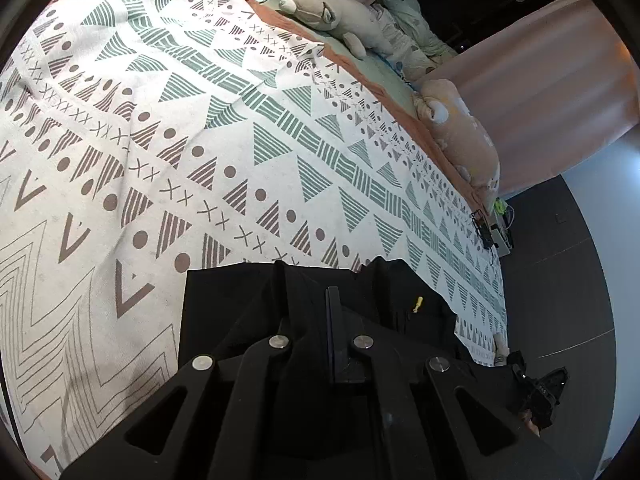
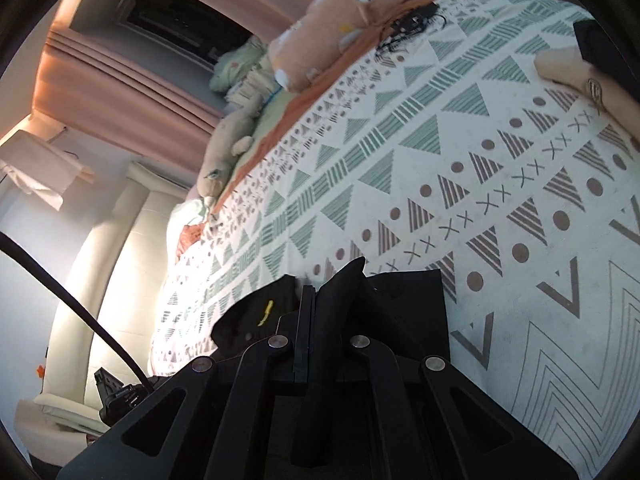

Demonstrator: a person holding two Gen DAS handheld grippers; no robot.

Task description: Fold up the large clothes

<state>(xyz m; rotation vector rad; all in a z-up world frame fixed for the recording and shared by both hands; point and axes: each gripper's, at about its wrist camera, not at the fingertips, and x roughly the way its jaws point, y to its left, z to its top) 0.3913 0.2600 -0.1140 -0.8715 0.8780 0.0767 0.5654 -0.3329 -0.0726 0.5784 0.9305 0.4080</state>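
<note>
A black garment (image 1: pixel 240 304) lies at the near edge of a bed covered by a white blanket with green and brown triangles (image 1: pixel 192 128). It carries a small yellow tag (image 1: pixel 417 304). My left gripper (image 1: pixel 320 296) is shut on a fold of the black garment. In the right wrist view the same black garment (image 2: pixel 404 304) with its yellow tag (image 2: pixel 266 312) lies on the blanket (image 2: pixel 460 152). My right gripper (image 2: pixel 324 292) is shut on a raised fold of it.
Plush toys (image 1: pixel 340 20) and a peach pillow (image 1: pixel 468 140) line the far side of the bed, with pink curtains (image 1: pixel 540 92) behind. A black cable bundle (image 2: pixel 408 24) lies on the blanket. The person's forearm (image 2: pixel 576 72) rests at the right. A white sofa (image 2: pixel 120 260) stands beside the bed.
</note>
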